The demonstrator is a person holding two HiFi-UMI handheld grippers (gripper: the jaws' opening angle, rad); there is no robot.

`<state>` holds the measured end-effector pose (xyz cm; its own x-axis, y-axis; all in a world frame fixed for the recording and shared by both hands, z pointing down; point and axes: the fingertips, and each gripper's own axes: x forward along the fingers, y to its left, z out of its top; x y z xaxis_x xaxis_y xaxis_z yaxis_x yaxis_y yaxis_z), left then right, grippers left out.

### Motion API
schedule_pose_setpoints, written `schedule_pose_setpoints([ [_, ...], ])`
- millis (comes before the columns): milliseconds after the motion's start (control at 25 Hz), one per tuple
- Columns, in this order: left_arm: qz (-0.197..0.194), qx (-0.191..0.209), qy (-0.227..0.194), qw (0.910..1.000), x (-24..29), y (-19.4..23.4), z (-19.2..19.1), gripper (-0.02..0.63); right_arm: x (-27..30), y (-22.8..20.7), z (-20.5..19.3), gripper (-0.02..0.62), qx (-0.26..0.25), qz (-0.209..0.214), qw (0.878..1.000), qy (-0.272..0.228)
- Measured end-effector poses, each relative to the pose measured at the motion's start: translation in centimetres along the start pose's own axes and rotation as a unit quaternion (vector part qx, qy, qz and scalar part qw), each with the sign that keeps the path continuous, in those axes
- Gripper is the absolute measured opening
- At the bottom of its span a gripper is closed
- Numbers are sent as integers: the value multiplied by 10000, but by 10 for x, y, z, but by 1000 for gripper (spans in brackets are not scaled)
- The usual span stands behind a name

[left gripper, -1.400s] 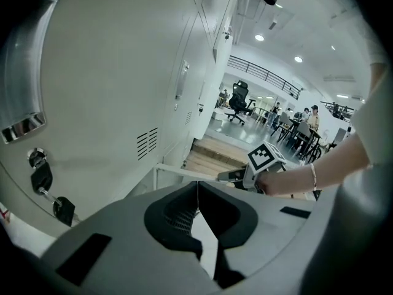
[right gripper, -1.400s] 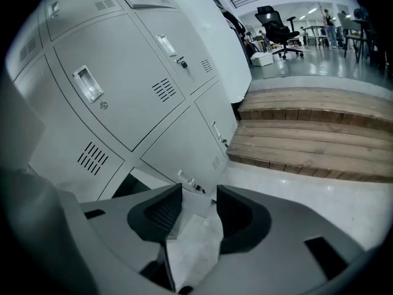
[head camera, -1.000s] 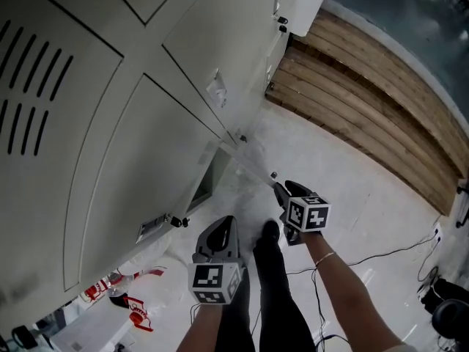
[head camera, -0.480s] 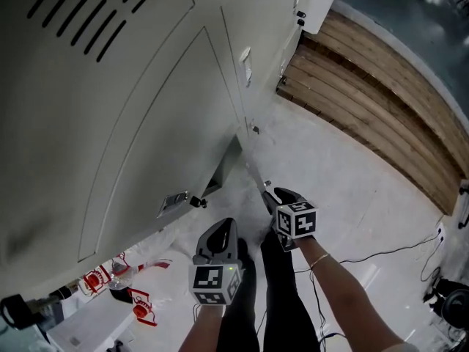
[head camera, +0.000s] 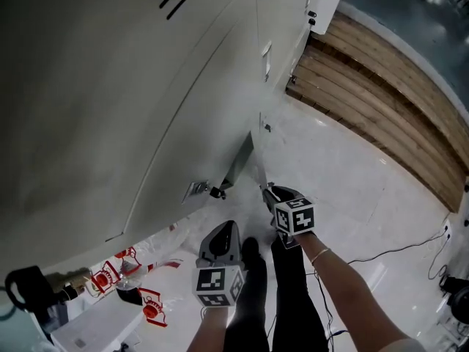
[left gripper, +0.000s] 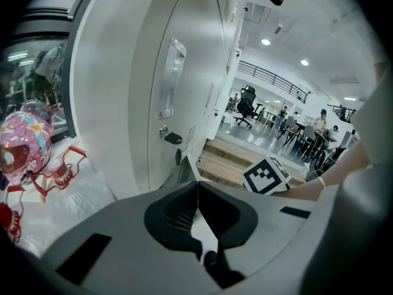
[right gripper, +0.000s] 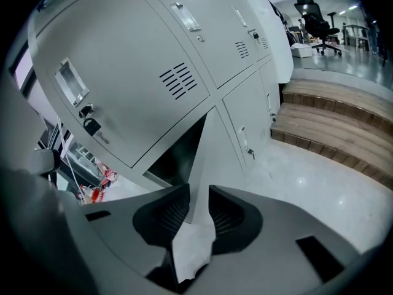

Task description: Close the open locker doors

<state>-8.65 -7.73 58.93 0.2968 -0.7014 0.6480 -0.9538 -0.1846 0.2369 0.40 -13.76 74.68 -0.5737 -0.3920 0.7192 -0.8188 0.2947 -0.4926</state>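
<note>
jaws of right gripper are closing, locker door between them.

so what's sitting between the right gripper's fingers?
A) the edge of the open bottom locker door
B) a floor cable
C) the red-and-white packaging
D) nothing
A: in the right gripper view the edge of the open locker door runs straight between the fingers of the right gripper, which are closing on it.
</note>
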Motion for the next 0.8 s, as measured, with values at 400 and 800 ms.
schedule_pose_setpoints([
  [400,56,-92,-83,9999,-26,23,-15,21,24,41,-3,66,11,37,9999,-104],
  [800,58,-221,-155,9996,-44,37,-29,21,47,76,-1,76,-166,124,9997,-117],
])
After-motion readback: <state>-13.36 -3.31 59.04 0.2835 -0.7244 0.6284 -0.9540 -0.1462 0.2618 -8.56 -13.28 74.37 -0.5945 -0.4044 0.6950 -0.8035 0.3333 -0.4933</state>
